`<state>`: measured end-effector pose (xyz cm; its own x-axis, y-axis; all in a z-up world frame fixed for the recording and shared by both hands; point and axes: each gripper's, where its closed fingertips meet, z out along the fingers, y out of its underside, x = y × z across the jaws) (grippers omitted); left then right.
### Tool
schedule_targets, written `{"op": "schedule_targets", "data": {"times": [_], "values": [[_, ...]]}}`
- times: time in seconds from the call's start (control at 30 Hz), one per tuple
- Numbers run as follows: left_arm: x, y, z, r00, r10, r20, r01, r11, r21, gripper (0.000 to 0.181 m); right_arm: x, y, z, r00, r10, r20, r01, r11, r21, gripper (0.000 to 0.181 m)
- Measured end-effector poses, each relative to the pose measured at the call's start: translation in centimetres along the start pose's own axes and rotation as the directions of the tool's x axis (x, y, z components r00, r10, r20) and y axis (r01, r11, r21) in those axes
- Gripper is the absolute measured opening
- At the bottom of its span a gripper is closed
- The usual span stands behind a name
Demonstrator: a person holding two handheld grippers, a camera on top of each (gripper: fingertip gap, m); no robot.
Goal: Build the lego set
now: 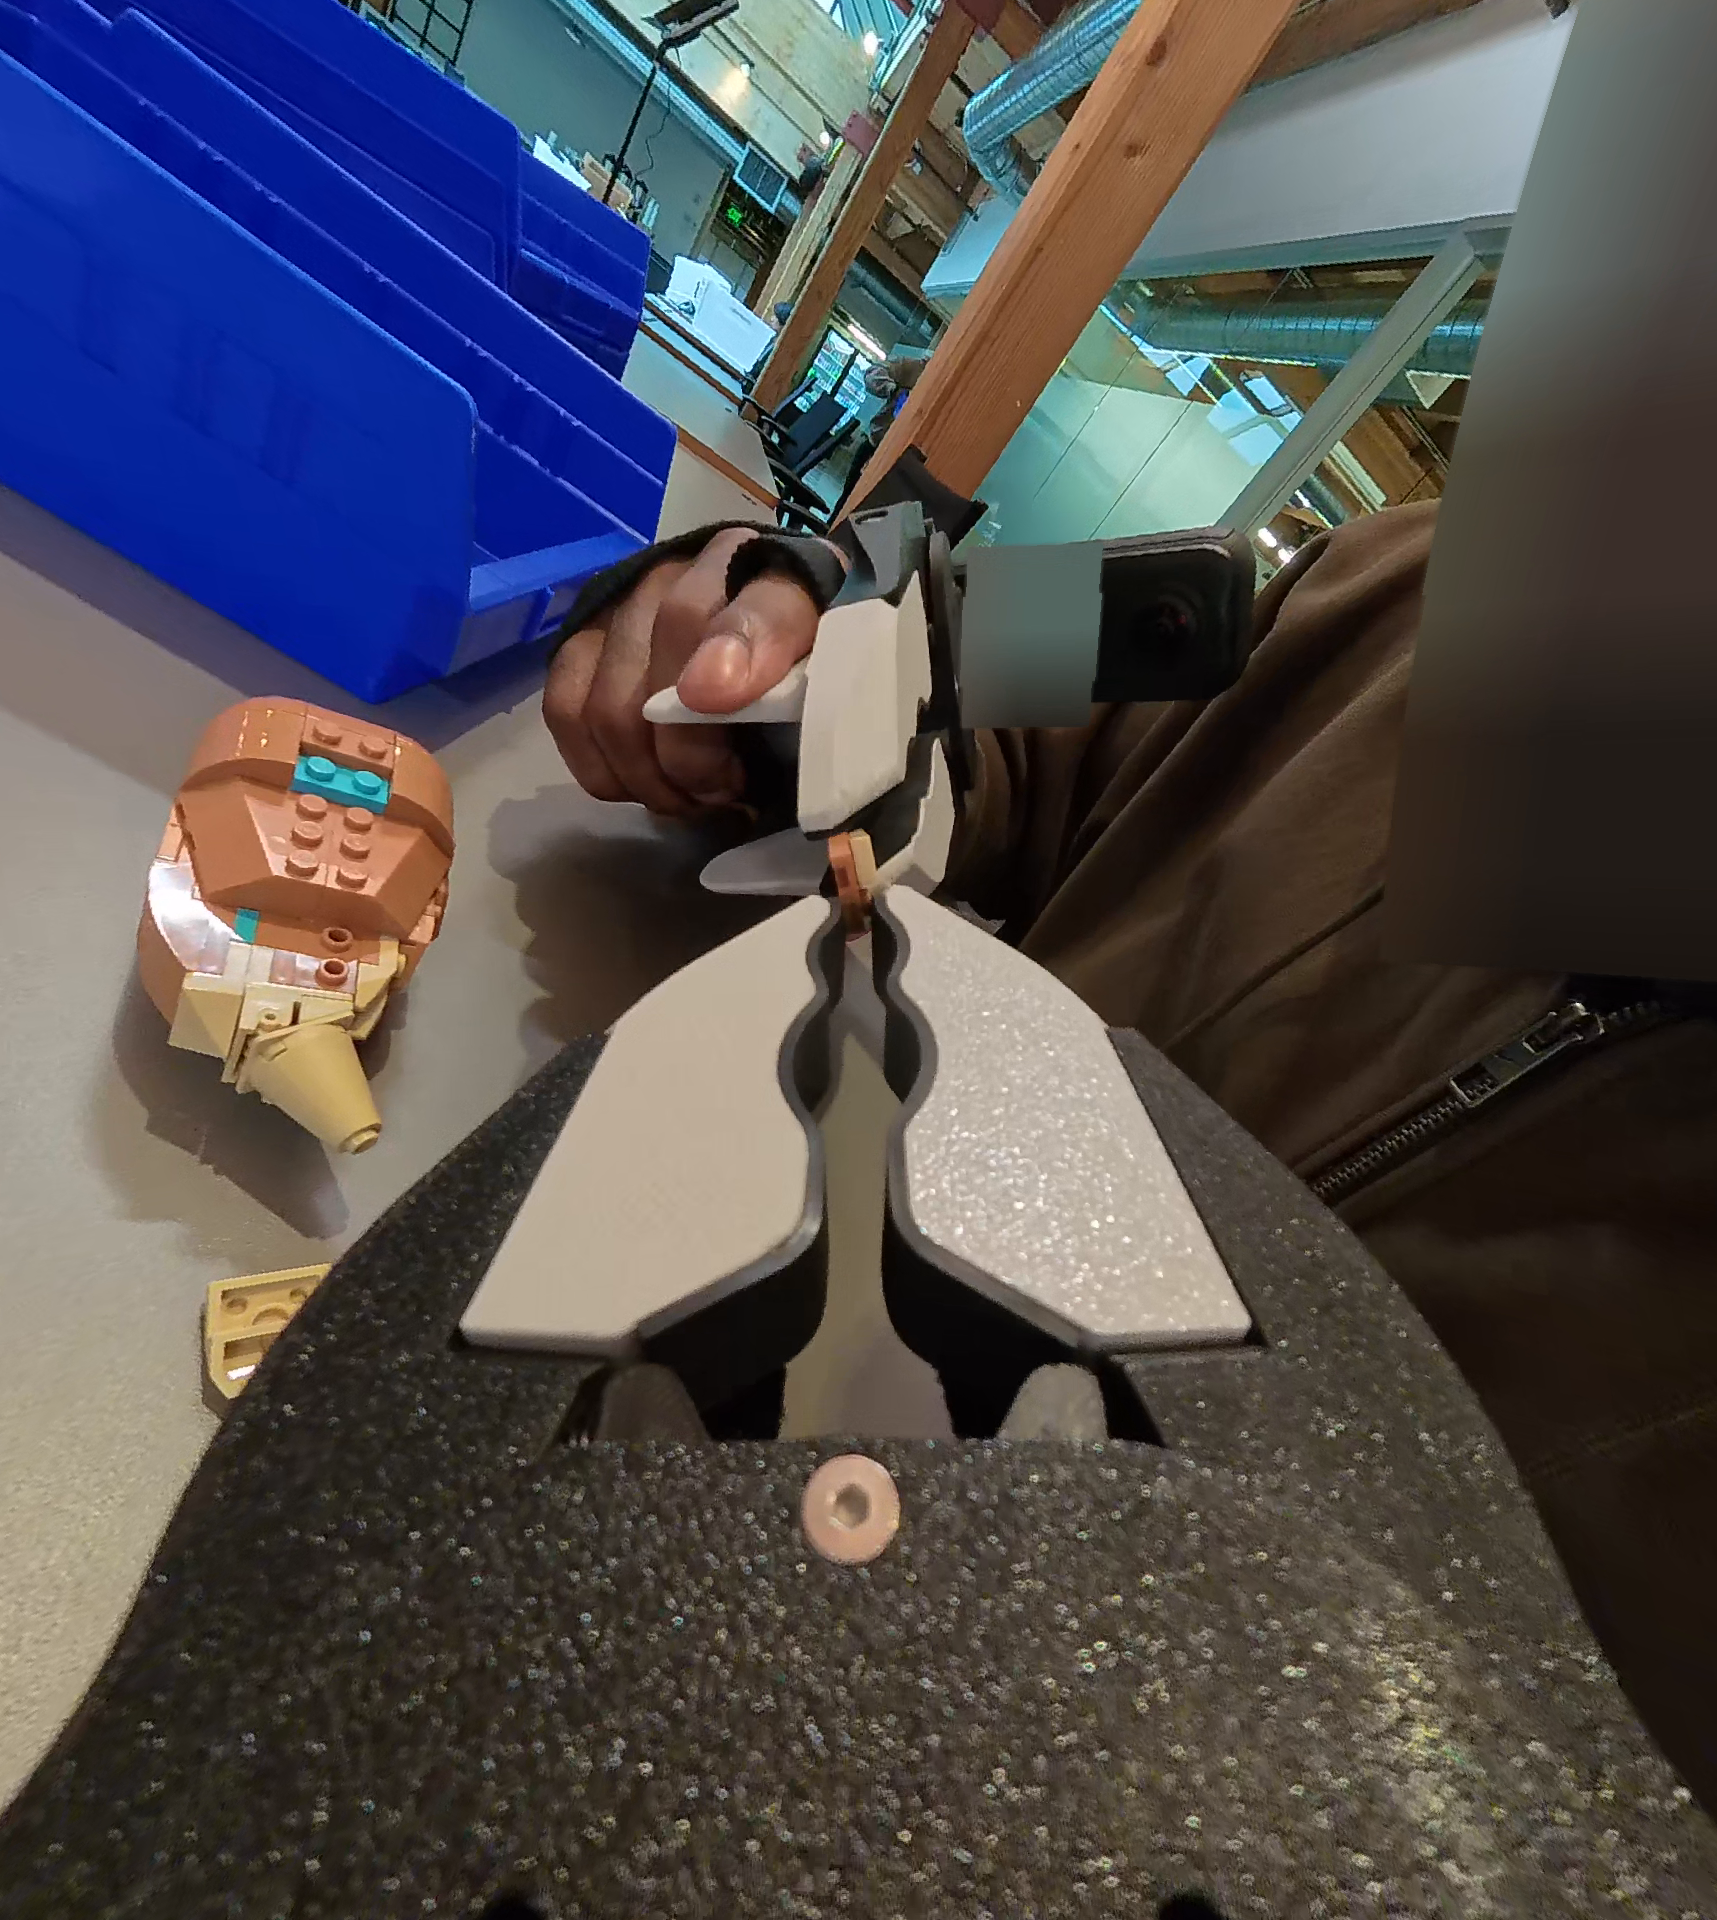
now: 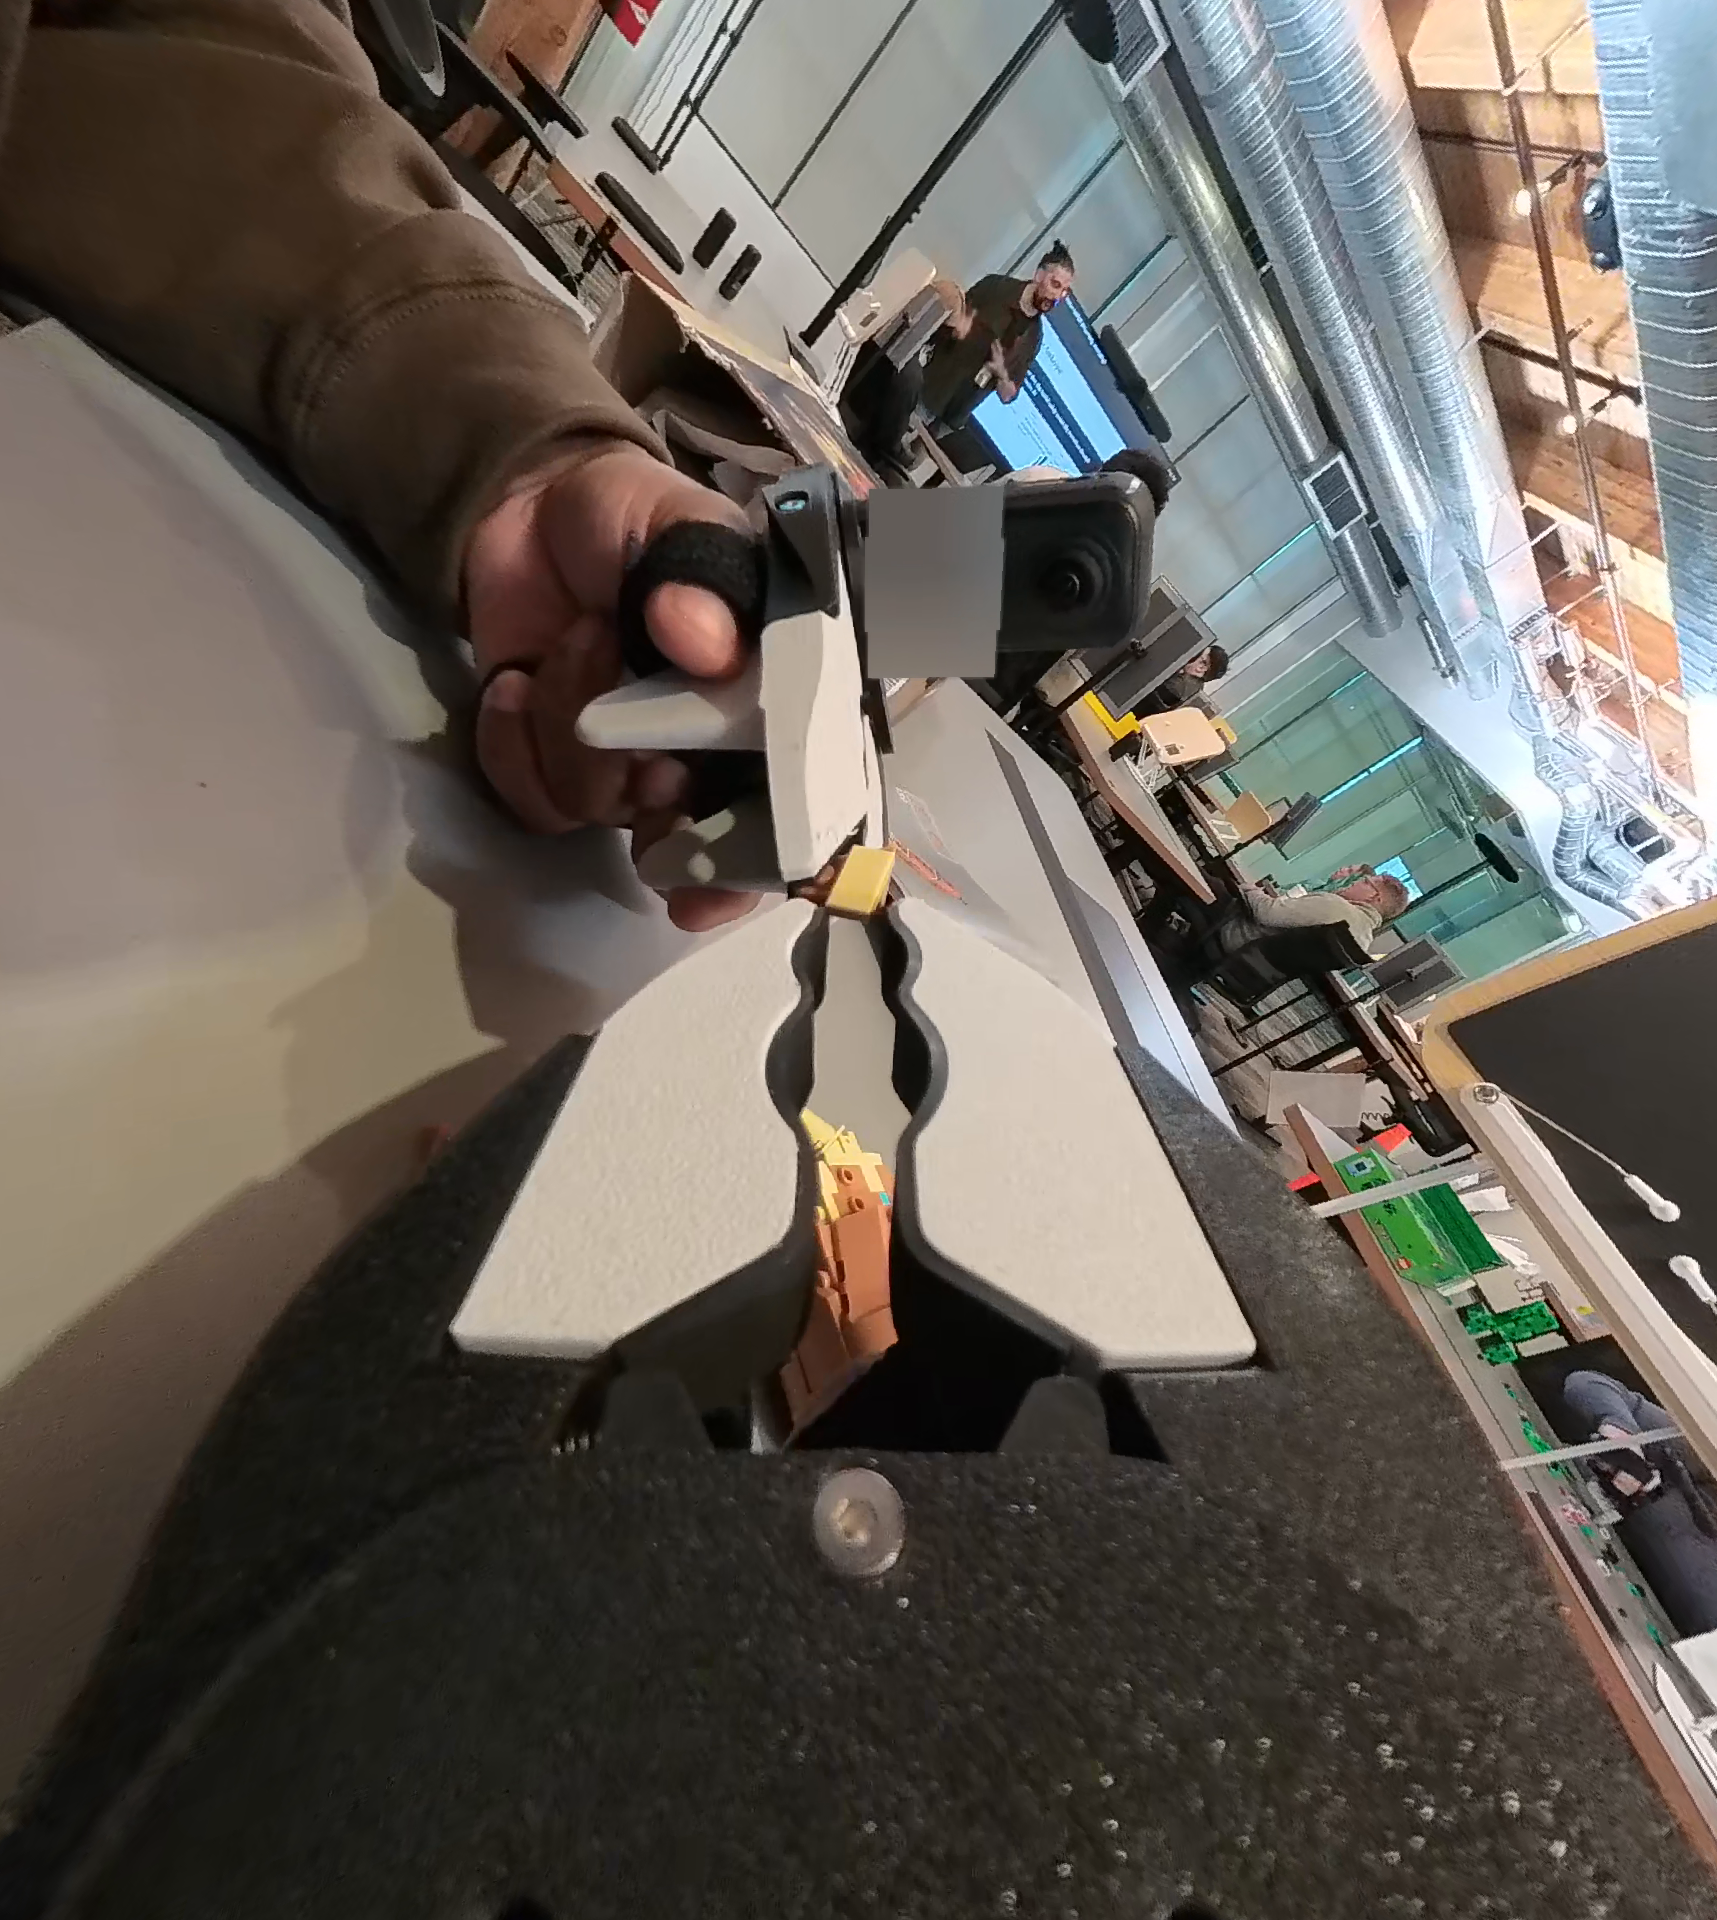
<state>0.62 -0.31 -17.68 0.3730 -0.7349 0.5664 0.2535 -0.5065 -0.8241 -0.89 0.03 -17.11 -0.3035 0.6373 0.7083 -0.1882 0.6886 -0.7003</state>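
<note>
My left gripper [image 1: 854,909] is shut on a small brown Lego piece [image 1: 846,878], held above the table. My right gripper [image 2: 856,906] is shut on a small tan Lego piece [image 2: 859,878]. The two grippers meet tip to tip, so the brown piece [image 2: 812,888] and the tan piece [image 1: 869,860] touch. The right gripper [image 1: 859,844] faces me in the left wrist view, and the left gripper [image 2: 818,868] faces me in the right wrist view. A partly built brown and tan Lego model [image 1: 293,914] with teal bricks lies on the grey table [image 1: 23,1039], left of the grippers. It also shows through my right fingers' gap [image 2: 843,1278].
Blue storage bins [image 1: 262,332] stand at the back left of the table. A loose tan wedge plate [image 1: 256,1330] lies near my left gripper's body. The person's brown jacket [image 1: 1249,883] fills the right side. A grey flat box [image 2: 1051,852] lies beyond the grippers. My left and right fingertips are right by each other.
</note>
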Motion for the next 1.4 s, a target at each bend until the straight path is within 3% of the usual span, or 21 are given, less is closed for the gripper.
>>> {"op": "schedule_targets", "data": {"times": [0.7, 0.83, 0.97, 1.1, 1.2, 1.3, 1.4], "values": [[0.0, -0.1, 0.1, 1.0, 0.001, -0.005, -0.001, 1.0, 0.001, 0.004, 0.0, 0.1, 0.0, 1.0, -0.016, -0.004, 0.016, 1.0, 0.001, 0.008], [-0.3, -0.7, -0.2, 0.999, 0.036, 0.029, -0.037, 0.999, 0.037, 0.004, -0.5, 0.8, 0.1, 1.0, -0.008, 0.022, 0.008, 0.999, -0.032, 0.022], [-0.8, -1.2, -0.4, 0.979, 0.159, 0.125, -0.164, 0.986, 0.037, 0.005, -0.1, 1.1, 0.2, 0.997, 0.069, 0.017, -0.068, 0.997, -0.047, 0.03], [-1.8, -1.9, -0.7, 0.877, 0.371, 0.305, -0.38, 0.924, -0.03, 0.004, 1.1, 1.5, 0.3, 0.964, 0.267, -0.009, -0.267, 0.961, -0.068, 0.032], [-3.4, -1.9, -1.3, 0.714, 0.528, 0.461, -0.509, 0.842, -0.177, 0.005, 1.7, 1.6, 0.7, 0.886, 0.463, -0.019, -0.464, 0.884, -0.065, 0.032], [-4.0, -1.7, -1.4, 0.56, 0.651, 0.512, -0.588, 0.748, -0.307, 0.005, 2.1, 1.4, 1.0, 0.804, 0.594, -0.021, -0.595, 0.802, -0.052, 0.033], [-3.7, -1.9, -1.4, 0.46, 0.717, 0.524, -0.644, 0.676, -0.358, 0.005, 2.3, 1.5, 1.2, 0.728, 0.685, -0.018, -0.685, 0.727, -0.048, 0.032]]}}
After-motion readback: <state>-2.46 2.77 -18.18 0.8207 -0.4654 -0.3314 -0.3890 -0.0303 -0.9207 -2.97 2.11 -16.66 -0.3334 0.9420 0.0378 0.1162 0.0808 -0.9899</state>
